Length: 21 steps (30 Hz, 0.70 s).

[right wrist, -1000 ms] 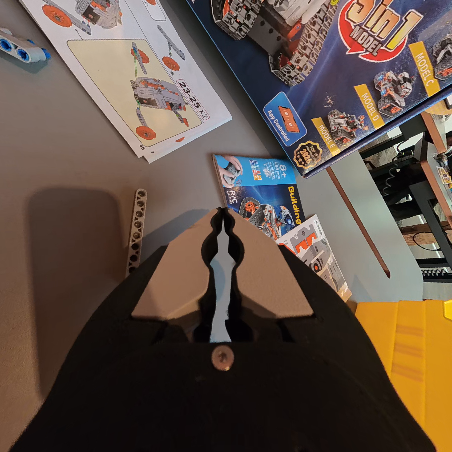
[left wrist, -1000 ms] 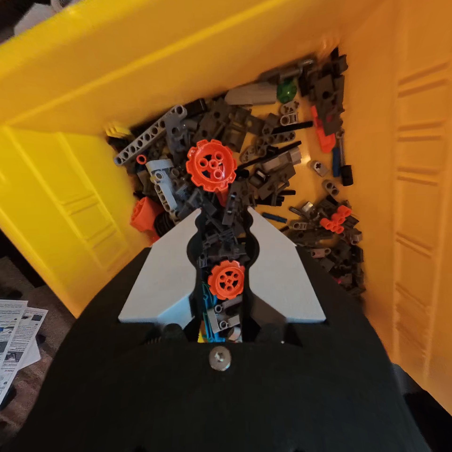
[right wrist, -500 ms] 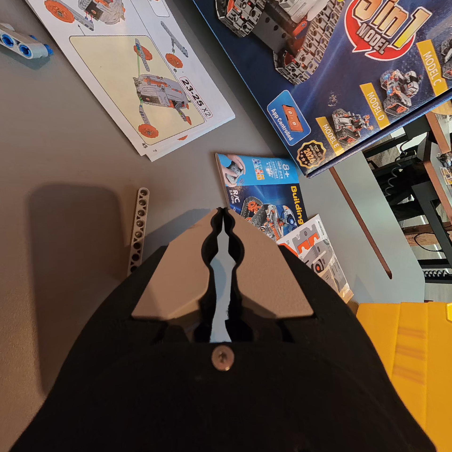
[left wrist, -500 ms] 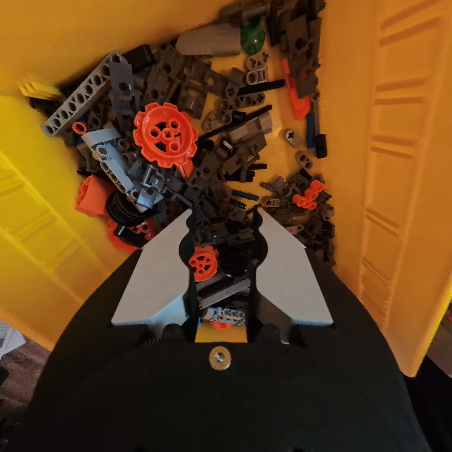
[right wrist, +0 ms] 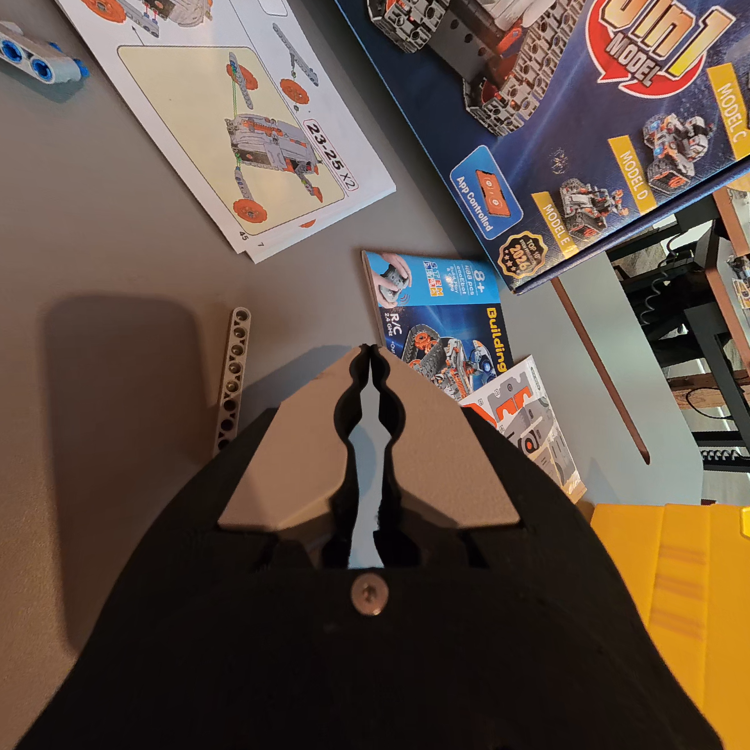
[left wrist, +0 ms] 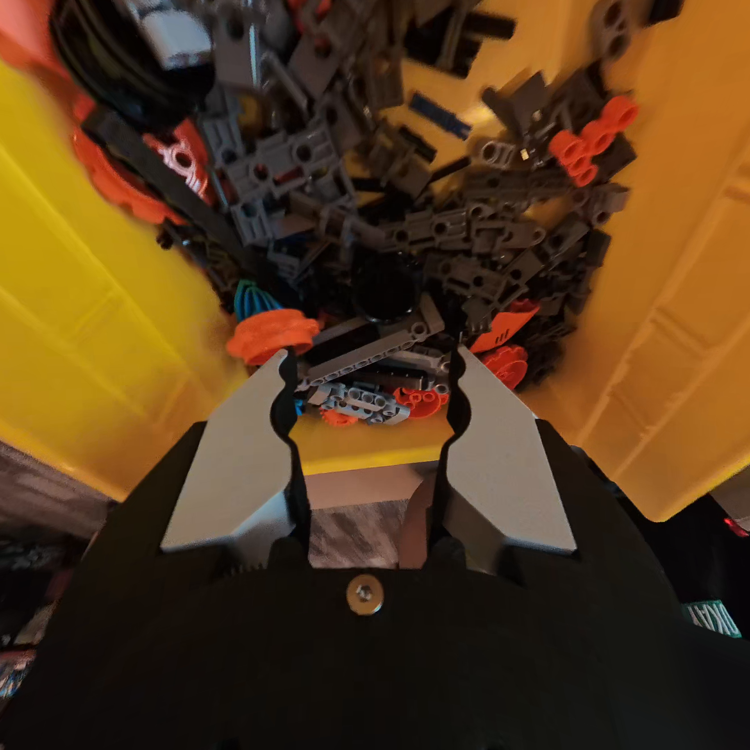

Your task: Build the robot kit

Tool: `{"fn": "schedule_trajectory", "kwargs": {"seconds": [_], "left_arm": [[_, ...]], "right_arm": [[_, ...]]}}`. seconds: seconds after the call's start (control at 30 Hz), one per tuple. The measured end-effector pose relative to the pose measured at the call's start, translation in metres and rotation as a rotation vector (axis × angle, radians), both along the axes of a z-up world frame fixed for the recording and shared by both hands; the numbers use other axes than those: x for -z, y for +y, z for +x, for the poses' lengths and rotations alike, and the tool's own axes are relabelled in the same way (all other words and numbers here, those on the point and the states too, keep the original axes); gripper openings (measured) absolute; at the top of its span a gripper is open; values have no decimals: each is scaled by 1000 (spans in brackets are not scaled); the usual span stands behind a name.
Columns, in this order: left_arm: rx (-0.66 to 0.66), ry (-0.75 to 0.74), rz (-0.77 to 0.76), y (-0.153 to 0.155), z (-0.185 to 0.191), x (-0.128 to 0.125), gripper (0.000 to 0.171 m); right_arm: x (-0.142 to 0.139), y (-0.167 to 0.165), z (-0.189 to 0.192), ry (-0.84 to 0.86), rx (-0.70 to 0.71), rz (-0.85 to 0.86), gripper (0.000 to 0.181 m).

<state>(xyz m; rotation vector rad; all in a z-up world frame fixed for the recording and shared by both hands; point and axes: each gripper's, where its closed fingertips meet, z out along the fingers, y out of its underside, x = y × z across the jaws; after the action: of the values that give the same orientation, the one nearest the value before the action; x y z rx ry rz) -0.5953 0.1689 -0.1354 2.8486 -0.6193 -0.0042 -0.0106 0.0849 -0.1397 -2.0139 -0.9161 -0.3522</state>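
My left gripper [left wrist: 371, 357] is open and empty, low inside a yellow bin [left wrist: 101, 324] over a heap of dark grey, black and orange building parts [left wrist: 406, 227]. A long grey beam with holes [left wrist: 365, 355] lies just past its fingertips, beside an orange wheel [left wrist: 270, 335] and a black round part [left wrist: 383, 288]. The view is blurred. My right gripper [right wrist: 370, 347] is shut and empty above a grey table [right wrist: 101, 243]. A light grey beam with holes [right wrist: 232, 381] lies on the table just left of it.
On the table lie an open instruction booklet [right wrist: 227, 121], a dark blue toy box [right wrist: 548, 101], a small blue leaflet [right wrist: 438, 316], a sticker sheet [right wrist: 527, 422] and a grey-and-blue part [right wrist: 36, 61]. The yellow bin's edge [right wrist: 669, 588] is at lower right. The gap from one gripper's tips to the other's is roughly 60 centimeters.
My left gripper has pushed deeper and lower into the bin, toward its near end, and its jaws have opened wider. The right gripper has hardly moved.
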Motion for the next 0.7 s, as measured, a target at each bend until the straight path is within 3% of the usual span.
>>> {"fn": "schedule_trajectory", "kwargs": {"seconds": [0.2, 0.37, 0.5, 0.6, 0.7], "left_arm": [[2, 89, -47, -3, -7, 11, 80], [150, 209, -76, -3, -3, 18, 88], [173, 162, -40, 12, 15, 23, 48], [188, 108, 50, 34, 25, 22, 39], [133, -82, 230, 73, 53, 14, 31]], "right_arm": [[0, 0, 0, -1, 0, -1, 0], [0, 0, -1, 2, -2, 0, 0], [0, 0, -2, -3, -5, -3, 0], [0, 0, -2, 3, -6, -1, 0], [0, 0, -2, 3, -6, -3, 0]]}}
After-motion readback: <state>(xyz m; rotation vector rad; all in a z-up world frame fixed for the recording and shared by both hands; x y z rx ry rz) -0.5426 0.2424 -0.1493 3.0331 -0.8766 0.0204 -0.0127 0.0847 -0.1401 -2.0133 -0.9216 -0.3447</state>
